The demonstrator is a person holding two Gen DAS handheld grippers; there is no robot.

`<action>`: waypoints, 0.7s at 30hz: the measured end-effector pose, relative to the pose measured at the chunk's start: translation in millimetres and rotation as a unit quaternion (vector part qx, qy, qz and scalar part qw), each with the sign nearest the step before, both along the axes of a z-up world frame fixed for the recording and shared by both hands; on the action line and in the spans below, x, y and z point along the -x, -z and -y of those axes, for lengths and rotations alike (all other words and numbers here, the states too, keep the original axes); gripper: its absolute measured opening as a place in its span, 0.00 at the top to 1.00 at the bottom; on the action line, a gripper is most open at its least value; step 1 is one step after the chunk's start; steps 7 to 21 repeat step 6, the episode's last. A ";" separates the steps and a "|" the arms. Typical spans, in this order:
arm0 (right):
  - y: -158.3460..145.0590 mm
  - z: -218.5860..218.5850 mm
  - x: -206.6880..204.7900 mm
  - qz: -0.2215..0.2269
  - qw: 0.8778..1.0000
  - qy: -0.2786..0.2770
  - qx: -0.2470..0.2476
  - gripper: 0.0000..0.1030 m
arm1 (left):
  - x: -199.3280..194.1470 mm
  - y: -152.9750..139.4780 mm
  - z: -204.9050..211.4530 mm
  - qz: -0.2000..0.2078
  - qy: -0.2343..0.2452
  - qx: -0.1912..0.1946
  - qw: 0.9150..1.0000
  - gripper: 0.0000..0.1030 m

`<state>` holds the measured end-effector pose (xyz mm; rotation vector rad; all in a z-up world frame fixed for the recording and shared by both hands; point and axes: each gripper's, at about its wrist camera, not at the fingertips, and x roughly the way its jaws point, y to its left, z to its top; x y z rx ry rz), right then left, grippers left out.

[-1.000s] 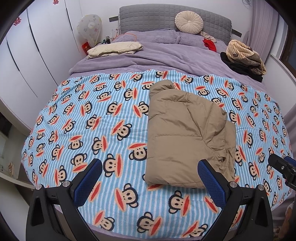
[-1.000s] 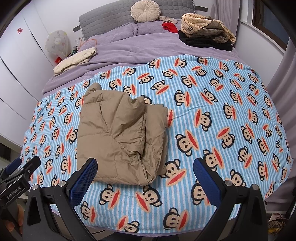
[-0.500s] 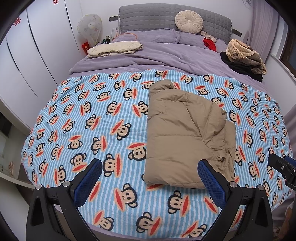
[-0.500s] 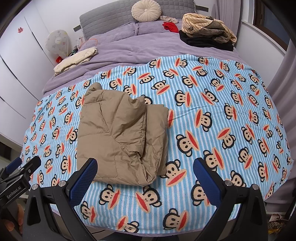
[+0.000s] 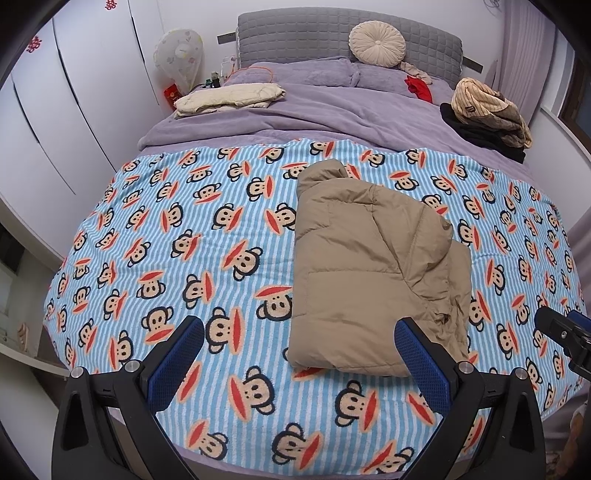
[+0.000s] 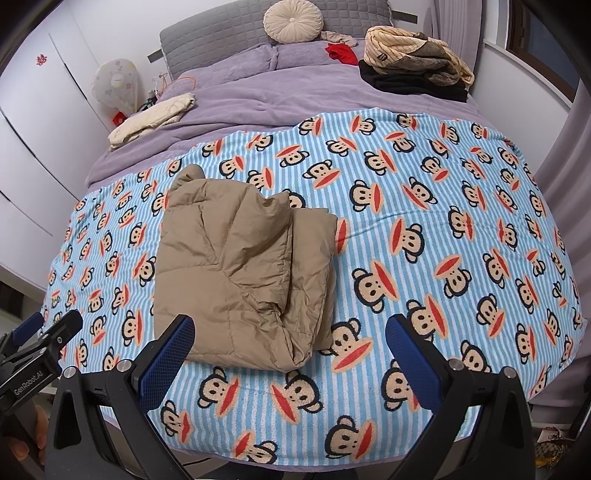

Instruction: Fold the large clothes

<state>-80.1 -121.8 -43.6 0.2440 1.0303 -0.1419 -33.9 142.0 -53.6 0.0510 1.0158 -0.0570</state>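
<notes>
Tan padded jacket [image 5: 373,273] lies folded into a thick, roughly rectangular bundle on the monkey-print blanket [image 5: 207,236], right of centre in the left wrist view and left of centre in the right wrist view [image 6: 236,273]. Its quilted fabric is puffy and creased, a rounded collar or sleeve end sticks out at the far upper corner, and a second layer shows along its right edge, where loose folds bunch near the lower corner.

Going left to right in the left wrist view: white wardrobe doors [image 5: 74,110] fill the upper left, a covered fan [image 5: 178,55] stands beside the bed, a cream folded garment [image 5: 229,98] rests on the purple duvet [image 5: 295,110], a round cushion [image 5: 376,43] leans on the grey headboard [image 5: 314,33], and a pile of clothes [image 5: 487,114] sits at the upper right.

Left hand-held gripper [image 5: 299,365] hovers at the bottom of its frame, blue pads spread wide and released, grasping nothing. Right hand-held gripper [image 6: 290,363] likewise hangs spread and empty above the blanket's near edge, its left pad in front of the jacket's near corner.
</notes>
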 end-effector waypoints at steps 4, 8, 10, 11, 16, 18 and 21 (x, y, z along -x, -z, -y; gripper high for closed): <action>0.2 -0.5 0.2 0.000 1.000 0.000 0.000 0.00 | -2.1 -0.8 0.7 0.002 0.000 0.006 1.000 0.00; 0.1 -0.6 0.2 0.000 1.000 0.001 -0.001 0.00 | -2.6 -0.7 0.2 0.001 0.002 0.009 1.000 0.00; 0.1 -0.6 0.2 0.000 1.000 0.001 -0.001 0.00 | -2.6 -0.7 0.2 0.001 0.002 0.009 1.000 0.00; 0.1 -0.6 0.2 0.000 1.000 0.001 -0.001 0.00 | -2.6 -0.7 0.2 0.001 0.002 0.009 1.000 0.00; 0.1 -0.6 0.2 0.000 1.000 0.001 -0.001 0.00 | -2.6 -0.7 0.2 0.001 0.002 0.009 1.000 0.00; 0.1 -0.6 0.2 0.000 1.000 0.001 -0.001 0.00 | -2.6 -0.7 0.2 0.001 0.002 0.009 1.000 0.00; 0.1 -0.6 0.2 0.000 1.000 0.001 -0.001 0.00 | -2.6 -0.7 0.2 0.001 0.002 0.009 1.000 0.00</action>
